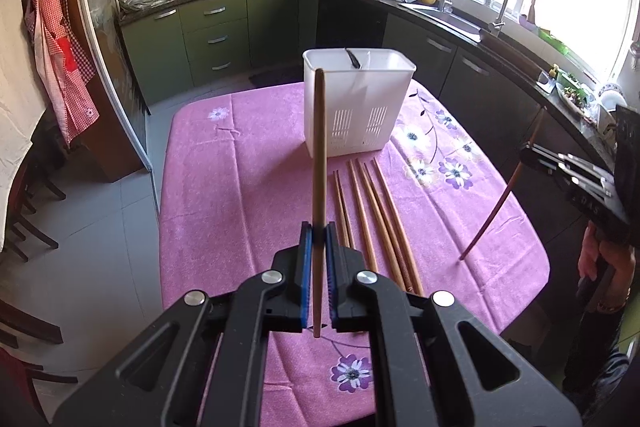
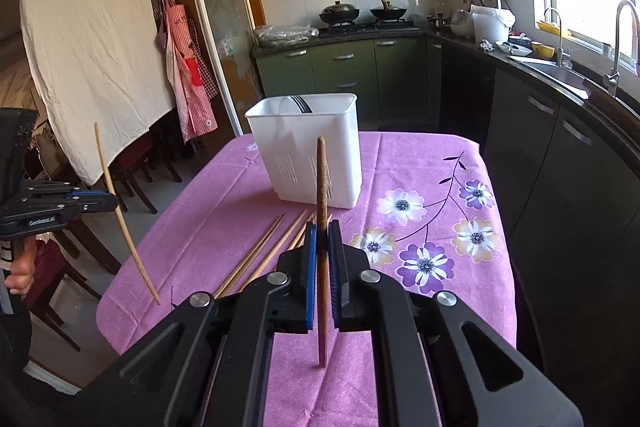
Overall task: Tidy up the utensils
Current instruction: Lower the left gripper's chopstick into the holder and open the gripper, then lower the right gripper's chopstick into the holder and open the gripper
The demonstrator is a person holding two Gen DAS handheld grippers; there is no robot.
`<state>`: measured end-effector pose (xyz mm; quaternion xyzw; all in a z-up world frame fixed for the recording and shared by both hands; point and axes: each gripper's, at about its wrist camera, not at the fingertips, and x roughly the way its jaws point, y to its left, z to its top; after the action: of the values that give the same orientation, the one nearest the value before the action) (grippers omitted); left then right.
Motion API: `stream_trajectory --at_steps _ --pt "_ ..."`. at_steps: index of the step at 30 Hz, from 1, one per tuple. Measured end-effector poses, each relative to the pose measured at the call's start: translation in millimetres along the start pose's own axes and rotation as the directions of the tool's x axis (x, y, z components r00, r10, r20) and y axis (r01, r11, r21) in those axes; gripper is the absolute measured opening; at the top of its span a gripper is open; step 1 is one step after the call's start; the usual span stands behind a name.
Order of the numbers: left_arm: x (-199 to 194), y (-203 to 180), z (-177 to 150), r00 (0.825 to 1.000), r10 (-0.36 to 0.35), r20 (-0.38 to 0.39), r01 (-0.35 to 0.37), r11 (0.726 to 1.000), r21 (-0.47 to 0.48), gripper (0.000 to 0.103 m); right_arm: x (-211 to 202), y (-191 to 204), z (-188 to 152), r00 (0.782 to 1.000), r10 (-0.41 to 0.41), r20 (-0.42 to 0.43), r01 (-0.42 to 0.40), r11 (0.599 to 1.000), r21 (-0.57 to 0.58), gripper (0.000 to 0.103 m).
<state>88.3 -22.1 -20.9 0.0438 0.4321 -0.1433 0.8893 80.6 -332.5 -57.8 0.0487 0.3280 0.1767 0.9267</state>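
Left wrist view: we see the left claw (image 1: 319, 227) pinching a pale chopstick (image 1: 319, 155) upright between its blue pads. Beyond it stands a white utensil basket (image 1: 358, 103) on the table w/ pink flowered cloth (image 1: 240, 155); dark cutlery (image 1: 354, 58) pokes out of the basket. Loose chopsticks (image 1: 376, 211) lie on the cloth just in front of the basket. At right, the right claw (image 1: 524, 157) grips a darker chopstick (image 1: 494, 211), tilted, tip near the cloth.

Right wrist view: we see the right claw pressed onto the darker chopstick, approx. upright, in line w/ the basket. At left, the left claw holds the pale chopstick, slanted over the table edge.
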Motion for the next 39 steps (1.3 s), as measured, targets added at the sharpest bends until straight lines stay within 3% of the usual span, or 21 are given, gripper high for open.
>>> stream_trajectory --at_steps 4,10,14,19,24,35,39 --pt "-7 -5 28 0.999 -0.029 0.037 0.029 1.0 0.004 0.007 -7 0 1 1.0 -0.003 0.019 0.003 1.0 -0.007 0.007" --pt "-20 -15 99 0.987 -0.068 0.148 0.065 0.998 0.026 0.007 -7 -9 0 1.0 -0.005 0.021 0.004 1.0 0.009 0.007" --pt "-23 -17 150 0.966 -0.096 0.238 0.098 0.995 0.004 0.007 -7 -16 -1 1.0 -0.003 0.019 0.003 1.0 0.025 0.007" --pt "-12 -23 194 0.932 -0.037 0.359 0.044 0.999 -0.011 0.007 -6 -18 -2 1.0 -0.003 0.017 0.002 0.999 0.033 0.007" --pt "23 -29 211 0.934 0.011 0.357 -0.004 1.0 -0.019 0.007 -2 -20 -4 1.0 -0.005 0.014 0.005 0.999 0.037 0.007" --pt "90 -21 202 0.982 0.057 0.179 -0.058 0.998 -0.003 0.007 -7 -14 12 0.999 0.035 0.03 -0.036 0.999 0.02 0.007" --pt "102 -16 192 0.989 0.056 0.136 -0.057 0.998 0.0 0.017 -18 -6 42 0.995 0.055 0.086 -0.054 0.998 -0.012 0.007"
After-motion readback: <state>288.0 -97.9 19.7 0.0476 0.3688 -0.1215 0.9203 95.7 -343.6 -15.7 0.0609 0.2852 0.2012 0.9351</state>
